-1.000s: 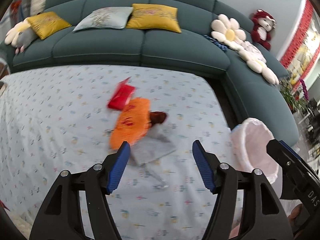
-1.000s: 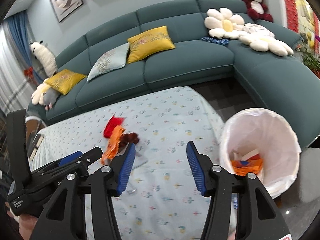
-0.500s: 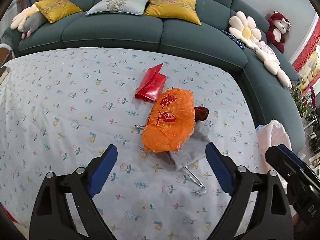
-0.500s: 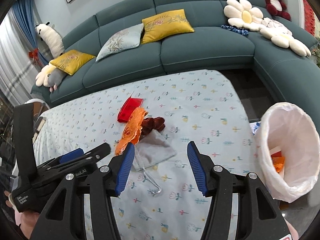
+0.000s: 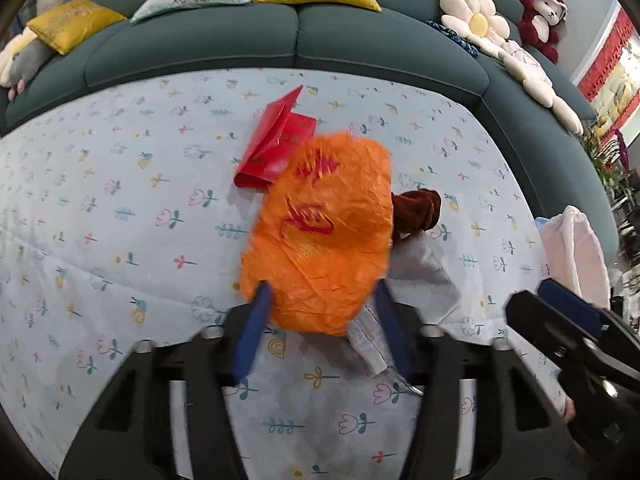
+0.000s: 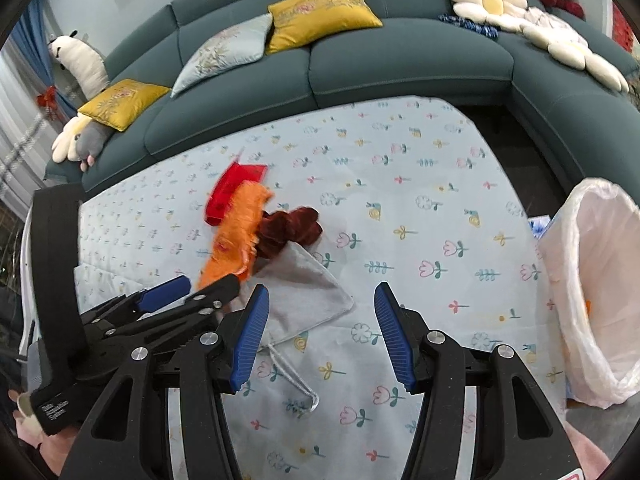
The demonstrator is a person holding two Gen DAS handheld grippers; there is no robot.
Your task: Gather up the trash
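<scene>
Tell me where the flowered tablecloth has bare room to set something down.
Bare cloth lies between the grey drawstring pouch and the white-lined trash bin, under the open right gripper; also left of the red folded envelope, and along the teal sofa. The middle is crowded: orange crinkled wrapper, between the left gripper fingers, brown velvet scrunchie, pouch, envelope.

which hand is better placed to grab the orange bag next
Left. The left gripper already has its open fingers on either side of the orange bag; the right gripper hovers open over bare tablecloth, beside the grey pouch.
</scene>
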